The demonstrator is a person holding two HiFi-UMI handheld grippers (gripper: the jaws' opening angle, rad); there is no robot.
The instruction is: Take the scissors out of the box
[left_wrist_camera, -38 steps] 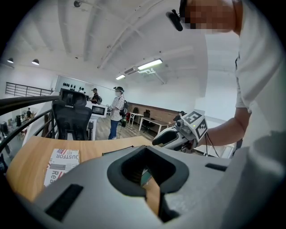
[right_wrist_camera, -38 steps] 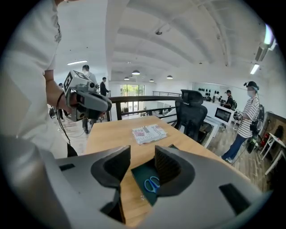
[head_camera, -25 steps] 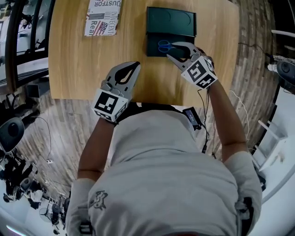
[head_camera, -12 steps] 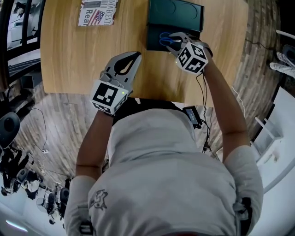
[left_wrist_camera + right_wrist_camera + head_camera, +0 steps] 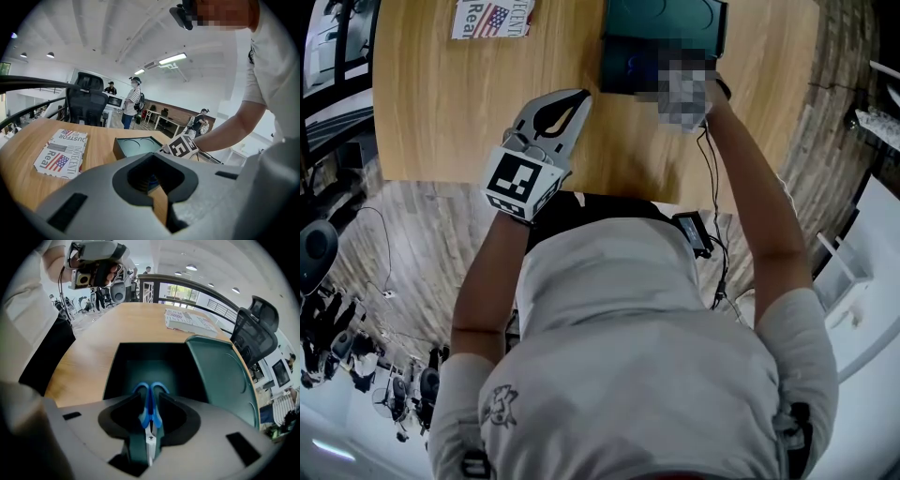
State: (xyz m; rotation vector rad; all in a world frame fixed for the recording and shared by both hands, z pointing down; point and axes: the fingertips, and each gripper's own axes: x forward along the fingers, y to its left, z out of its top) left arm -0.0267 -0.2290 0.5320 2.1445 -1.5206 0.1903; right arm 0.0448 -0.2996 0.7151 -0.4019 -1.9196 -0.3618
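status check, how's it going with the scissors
Right gripper down in the box, jaws have just been closing, scissors between them, not yet gripped. Left gripper shut, empty, over the table. Lid open, nothing in the way.

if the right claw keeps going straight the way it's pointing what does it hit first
The scissors, lying in the box: the jaws of the right claw straddle them and have just been closing, with no clamp visible yet. Depth is hard to judge.

The scissors point(image 5: 149, 411) lie in the box point(image 5: 117, 366) on the table point(image 5: 441, 103) — magazine point(image 5: 492, 17) left of it.
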